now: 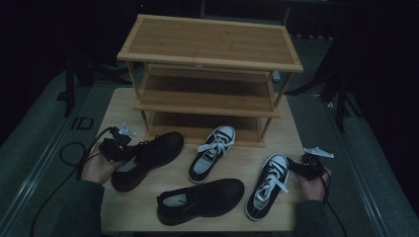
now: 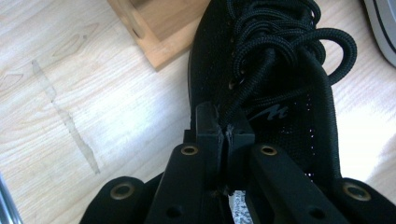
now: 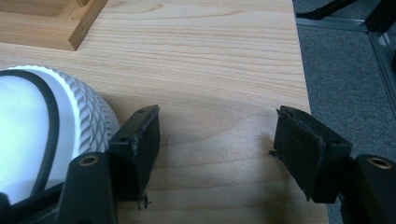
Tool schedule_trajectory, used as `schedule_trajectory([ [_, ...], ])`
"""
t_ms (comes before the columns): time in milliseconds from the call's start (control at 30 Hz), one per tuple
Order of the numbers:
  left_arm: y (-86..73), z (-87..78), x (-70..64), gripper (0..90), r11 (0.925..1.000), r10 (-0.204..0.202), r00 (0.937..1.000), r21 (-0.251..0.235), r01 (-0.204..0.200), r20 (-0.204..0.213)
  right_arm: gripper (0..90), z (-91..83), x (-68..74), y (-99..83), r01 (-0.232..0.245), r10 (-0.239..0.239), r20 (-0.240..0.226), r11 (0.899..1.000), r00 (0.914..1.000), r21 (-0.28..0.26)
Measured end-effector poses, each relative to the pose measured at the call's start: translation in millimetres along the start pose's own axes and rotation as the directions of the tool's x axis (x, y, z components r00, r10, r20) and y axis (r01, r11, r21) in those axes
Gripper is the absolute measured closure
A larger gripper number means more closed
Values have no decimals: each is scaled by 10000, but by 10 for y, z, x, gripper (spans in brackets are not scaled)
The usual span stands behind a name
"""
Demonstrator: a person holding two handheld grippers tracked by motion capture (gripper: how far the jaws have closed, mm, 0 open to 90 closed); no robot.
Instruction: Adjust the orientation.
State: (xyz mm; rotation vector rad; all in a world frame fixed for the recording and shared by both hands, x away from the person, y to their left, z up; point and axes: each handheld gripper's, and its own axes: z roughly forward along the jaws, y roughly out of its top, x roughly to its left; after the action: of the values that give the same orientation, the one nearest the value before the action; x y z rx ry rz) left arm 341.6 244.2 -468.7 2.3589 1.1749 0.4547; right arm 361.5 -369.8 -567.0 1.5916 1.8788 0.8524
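Observation:
My left gripper (image 1: pixel 117 147) is shut on the rim of a black lace-up shoe (image 1: pixel 150 157) at the table's left. In the left gripper view the gripper (image 2: pixel 225 128) pinches the black shoe (image 2: pixel 285 98) just below its laces (image 2: pixel 280 42). My right gripper (image 1: pixel 302 167) stands open beside the toe of a black-and-white sneaker (image 1: pixel 267 185) at the right. In the right gripper view the gripper (image 3: pixel 217 140) has bare table between its jaws, and the sneaker's white toe cap (image 3: pixel 51 121) lies against the left one.
A three-tier bamboo shoe rack (image 1: pixel 210 74) stands at the back of the wooden table (image 1: pixel 128 212). A second black shoe (image 1: pixel 200 199) lies near the front edge, another sneaker (image 1: pixel 213 152) in the middle. The table's right edge and grey floor (image 3: pixel 350 93) are close to my right gripper.

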Motion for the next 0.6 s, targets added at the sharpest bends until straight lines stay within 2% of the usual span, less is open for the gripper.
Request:
schedule_trajectory([
  [267, 85, 70, 25, 870, 9998, -62, 10000, -163, 62, -8, 311, 0, -1, 0, -1, 1, -1, 10000, 10000, -1],
  [433, 79, 82, 62, 857, 9994, -272, 9996, -217, 274, 123, 310, 2, -3, 2, -6, 6, -17, 10000, 10000, -4],
  [533, 80, 50, 56, 763, 9986, -396, 9984, -331, 410, 401, 310, 1, -1, 1, -6, 6, -11, 10000, 10000, -2],
  [600, 85, -13, 60, 704, 9963, -574, 9952, -586, 622, 796, 310, 1, -1, 1, -4, 4, -8, 10000, 10000, -1],
])
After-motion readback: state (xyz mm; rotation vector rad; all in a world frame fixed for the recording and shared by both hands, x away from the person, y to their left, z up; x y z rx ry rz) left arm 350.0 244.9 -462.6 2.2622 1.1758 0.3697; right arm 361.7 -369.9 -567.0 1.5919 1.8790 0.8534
